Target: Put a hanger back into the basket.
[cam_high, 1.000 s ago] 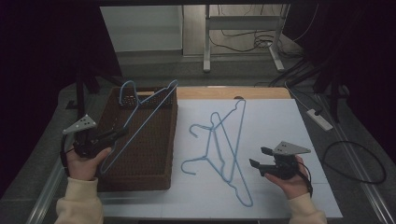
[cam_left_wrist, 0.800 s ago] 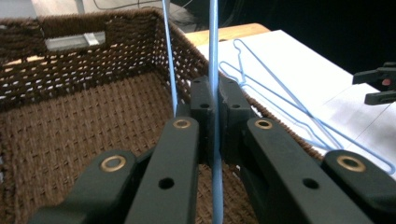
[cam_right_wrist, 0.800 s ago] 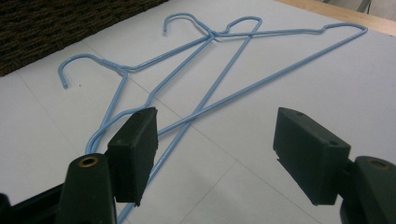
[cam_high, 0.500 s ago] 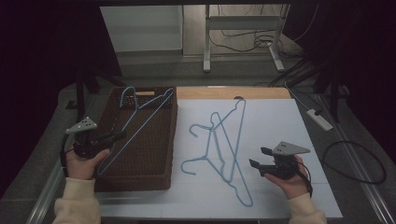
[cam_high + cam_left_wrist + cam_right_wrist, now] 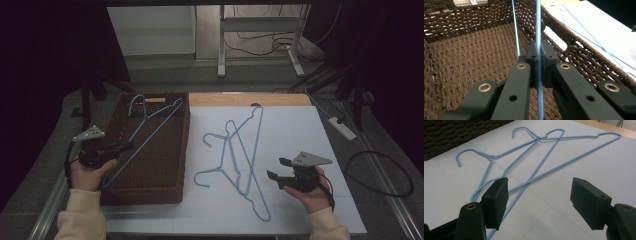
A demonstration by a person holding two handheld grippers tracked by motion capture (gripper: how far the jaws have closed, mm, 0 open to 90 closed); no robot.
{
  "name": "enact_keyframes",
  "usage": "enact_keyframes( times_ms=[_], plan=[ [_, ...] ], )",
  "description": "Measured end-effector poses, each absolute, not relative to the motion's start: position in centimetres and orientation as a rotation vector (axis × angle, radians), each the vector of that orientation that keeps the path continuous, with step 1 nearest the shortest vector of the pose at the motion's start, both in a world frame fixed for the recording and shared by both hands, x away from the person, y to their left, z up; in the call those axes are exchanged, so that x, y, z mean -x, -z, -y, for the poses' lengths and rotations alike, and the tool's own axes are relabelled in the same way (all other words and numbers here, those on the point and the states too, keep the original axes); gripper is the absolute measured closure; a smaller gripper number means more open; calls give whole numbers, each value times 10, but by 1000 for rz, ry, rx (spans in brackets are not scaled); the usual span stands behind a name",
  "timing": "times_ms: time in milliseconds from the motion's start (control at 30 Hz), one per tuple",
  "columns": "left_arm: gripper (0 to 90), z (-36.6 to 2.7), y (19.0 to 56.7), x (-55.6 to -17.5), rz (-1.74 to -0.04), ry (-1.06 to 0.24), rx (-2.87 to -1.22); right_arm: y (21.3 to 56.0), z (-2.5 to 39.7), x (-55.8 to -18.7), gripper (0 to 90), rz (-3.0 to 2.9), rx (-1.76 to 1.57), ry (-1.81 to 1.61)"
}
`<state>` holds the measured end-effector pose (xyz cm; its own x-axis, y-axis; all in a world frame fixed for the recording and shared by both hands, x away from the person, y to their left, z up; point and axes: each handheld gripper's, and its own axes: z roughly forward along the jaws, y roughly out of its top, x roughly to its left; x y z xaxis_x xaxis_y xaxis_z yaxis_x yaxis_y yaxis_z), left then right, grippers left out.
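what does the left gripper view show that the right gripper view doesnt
Left gripper view: the left gripper with its jaws shut on a blue wire hanger, over the woven floor of the brown basket.

Right gripper view: the right gripper with its jaws wide apart, holding nothing, and the hooks of the two hangers on the white sheet.

Both: those two hangers, the white sheet and part of the basket.

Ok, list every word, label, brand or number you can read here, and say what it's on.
None: no readable text in any view.
The basket, the blue hangers, the white sheet and both claws, left and right, bear no lettering.
The power strip is too small to tell.
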<state>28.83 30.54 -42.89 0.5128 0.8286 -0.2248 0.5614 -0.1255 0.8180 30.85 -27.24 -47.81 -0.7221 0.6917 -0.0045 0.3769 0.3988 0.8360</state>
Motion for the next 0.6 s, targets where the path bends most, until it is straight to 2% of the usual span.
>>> enact_keyframes(
  times_ms=[600],
  plan=[
    [863,-305,442,-317,-1183,-294,-1927,479,271,-309,314,-2316,-924,-1245]
  ],
)
